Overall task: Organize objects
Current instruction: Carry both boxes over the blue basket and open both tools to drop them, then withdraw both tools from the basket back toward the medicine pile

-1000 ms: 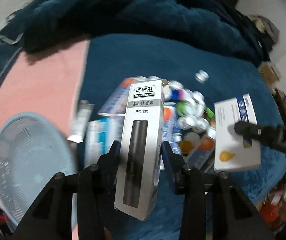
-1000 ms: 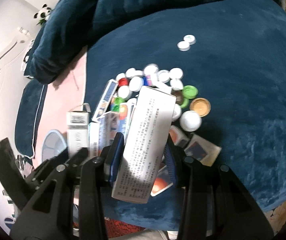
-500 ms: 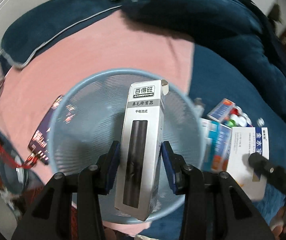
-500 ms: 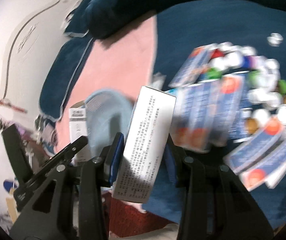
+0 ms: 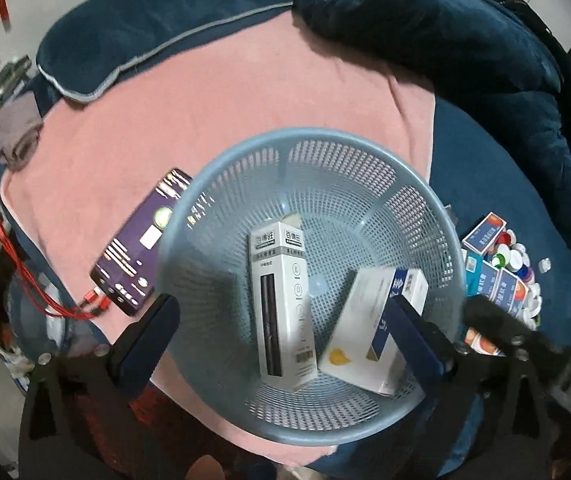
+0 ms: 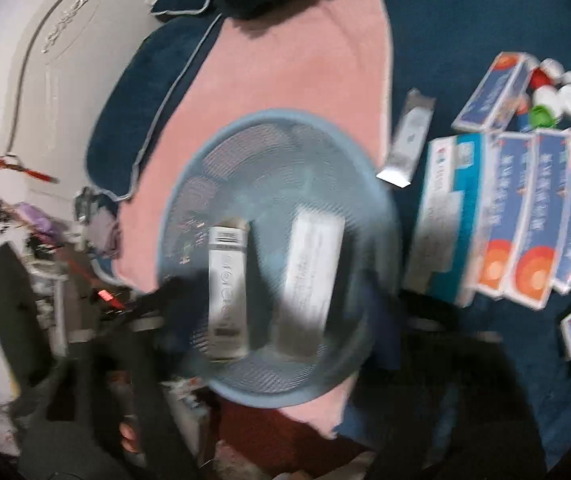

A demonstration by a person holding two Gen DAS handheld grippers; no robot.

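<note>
A light blue mesh basket [image 5: 309,133] stands on a pink towel [image 5: 245,80]. Inside it lie a tall grey and white box [image 5: 281,300] and a white box with a blue stripe [image 5: 365,328]. My left gripper [image 5: 285,328] hangs over the basket. Its jaws are opening wide and the pads touch nothing. The blurred right wrist view shows the same basket [image 6: 277,114] with the grey box [image 6: 227,292] and the white box [image 6: 309,276] in it. My right gripper [image 6: 293,312] is above them, its jaws opening too, with nothing gripped.
A purple-screened phone [image 5: 137,248] on a red cable lies on the towel left of the basket. On the dark blue blanket to the right lie several blue and orange medicine boxes [image 6: 525,208], a silver tube [image 6: 409,140] and loose bottle caps [image 6: 557,96].
Both grippers moved from the pile over to the basket, each shut on a box. Now both have let go, and the two boxes lie in the basket.
</note>
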